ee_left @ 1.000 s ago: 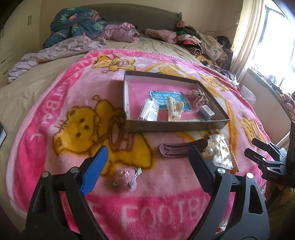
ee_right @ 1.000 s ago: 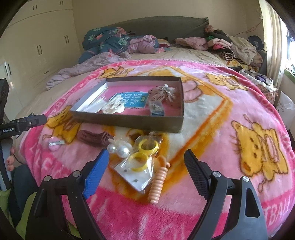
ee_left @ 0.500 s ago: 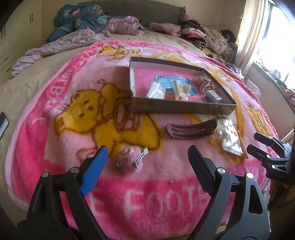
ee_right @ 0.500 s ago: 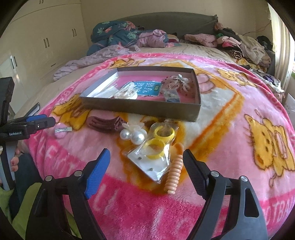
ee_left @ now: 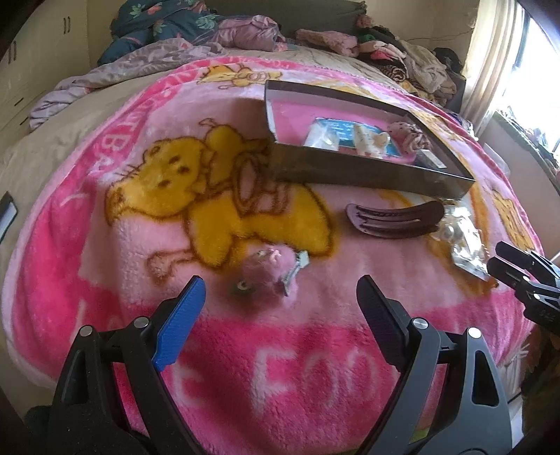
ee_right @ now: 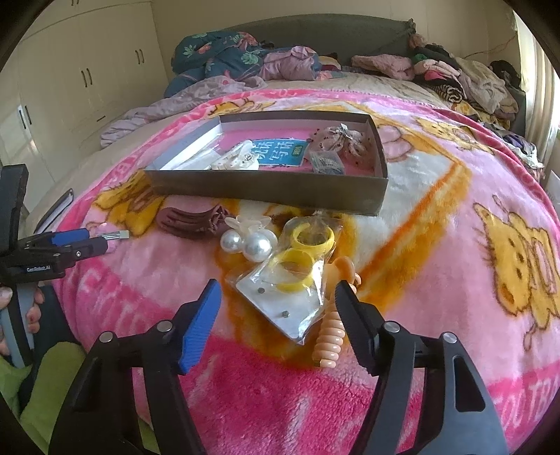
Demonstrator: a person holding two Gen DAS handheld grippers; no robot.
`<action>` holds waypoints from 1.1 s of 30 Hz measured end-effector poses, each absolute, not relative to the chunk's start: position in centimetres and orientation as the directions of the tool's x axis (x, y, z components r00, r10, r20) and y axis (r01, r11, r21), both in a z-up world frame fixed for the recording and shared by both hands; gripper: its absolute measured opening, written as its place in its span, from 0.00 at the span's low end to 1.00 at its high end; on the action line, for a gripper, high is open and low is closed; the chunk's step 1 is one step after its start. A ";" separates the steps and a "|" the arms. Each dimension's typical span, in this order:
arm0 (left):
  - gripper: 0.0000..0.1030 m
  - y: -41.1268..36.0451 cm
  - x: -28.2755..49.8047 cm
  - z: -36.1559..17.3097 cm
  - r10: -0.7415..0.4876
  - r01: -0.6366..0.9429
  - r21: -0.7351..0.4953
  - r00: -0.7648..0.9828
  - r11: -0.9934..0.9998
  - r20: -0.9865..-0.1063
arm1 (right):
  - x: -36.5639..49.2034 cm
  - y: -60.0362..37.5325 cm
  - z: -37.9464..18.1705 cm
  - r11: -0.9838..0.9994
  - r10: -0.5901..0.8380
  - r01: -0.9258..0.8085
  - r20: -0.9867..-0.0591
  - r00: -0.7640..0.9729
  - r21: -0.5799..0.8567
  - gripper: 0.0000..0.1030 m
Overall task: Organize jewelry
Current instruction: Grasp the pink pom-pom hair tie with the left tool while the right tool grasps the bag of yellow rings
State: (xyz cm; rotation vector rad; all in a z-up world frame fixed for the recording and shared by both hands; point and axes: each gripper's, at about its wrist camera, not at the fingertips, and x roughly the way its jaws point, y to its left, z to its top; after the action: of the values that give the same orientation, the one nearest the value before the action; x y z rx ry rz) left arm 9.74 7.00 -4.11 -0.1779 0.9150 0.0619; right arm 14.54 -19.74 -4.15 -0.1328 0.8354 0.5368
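Observation:
A shallow brown box (ee_left: 367, 175) (ee_right: 266, 190) holding several hair accessories sits on a pink cartoon blanket. My left gripper (ee_left: 280, 297) is open, low over the blanket, just short of a pink pom-pom hair clip (ee_left: 267, 271). A brown hair claw (ee_left: 392, 220) (ee_right: 190, 218) lies in front of the box. My right gripper (ee_right: 276, 301) is open, its fingers on either side of a clear bag of yellow rings (ee_right: 297, 280). An orange spiral hair tie (ee_right: 332, 329) lies against the right finger. Pearl bobbles (ee_right: 246, 243) lie beside the bag.
Piled clothes and bedding (ee_left: 196, 31) lie at the far end of the bed. A window with a curtain (ee_left: 497, 59) is at right, white wardrobes (ee_right: 70, 87) at left. The left gripper also shows in the right wrist view (ee_right: 87, 241), and the right gripper in the left wrist view (ee_left: 504, 266).
Both grippers have moved forward and lower. The pink clip now lies close between the left fingers, and the ring bag between the right fingers. Both stay open.

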 end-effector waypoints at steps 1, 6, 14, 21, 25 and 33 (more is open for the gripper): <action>0.76 7.1 9.9 -4.3 -0.021 -0.134 -0.128 0.606 0.983 -0.795 | 14.7 -19.7 -4.3 0.859 0.400 -0.503 -0.738 0.543 0.096 0.58; 0.59 7.5 10.5 -5.0 -0.028 -0.138 -0.138 0.600 0.981 -0.800 | 15.6 -19.2 -5.2 0.857 0.398 -0.505 -0.751 0.526 0.101 0.48; 0.44 7.5 11.2 -5.3 -0.040 -0.136 -0.150 0.599 0.979 -0.800 | 17.5 -18.8 -6.2 0.867 0.375 -0.492 -0.757 0.534 0.083 0.46; 0.44 7.7 11.6 -5.5 -0.053 -0.137 -0.170 0.604 0.976 -0.795 | 19.1 -18.1 -6.7 0.862 0.378 -0.500 -0.763 0.524 0.085 0.47; 0.42 7.9 11.9 -5.6 -0.063 -0.137 -0.181 0.604 0.974 -0.794 | 19.8 -17.7 -7.0 0.865 0.371 -0.495 -0.766 0.525 0.080 0.47; 0.32 8.3 12.1 -5.6 -0.079 -0.127 -0.197 0.612 0.972 -0.787 | 19.6 -17.6 -6.7 0.860 0.385 -0.503 -0.752 0.534 0.084 0.38</action>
State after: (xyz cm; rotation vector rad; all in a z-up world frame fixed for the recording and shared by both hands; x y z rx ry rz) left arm 12.06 8.28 -5.59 -0.2428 0.9139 0.0276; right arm 19.57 -17.63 -6.68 -0.1492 0.8571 0.5315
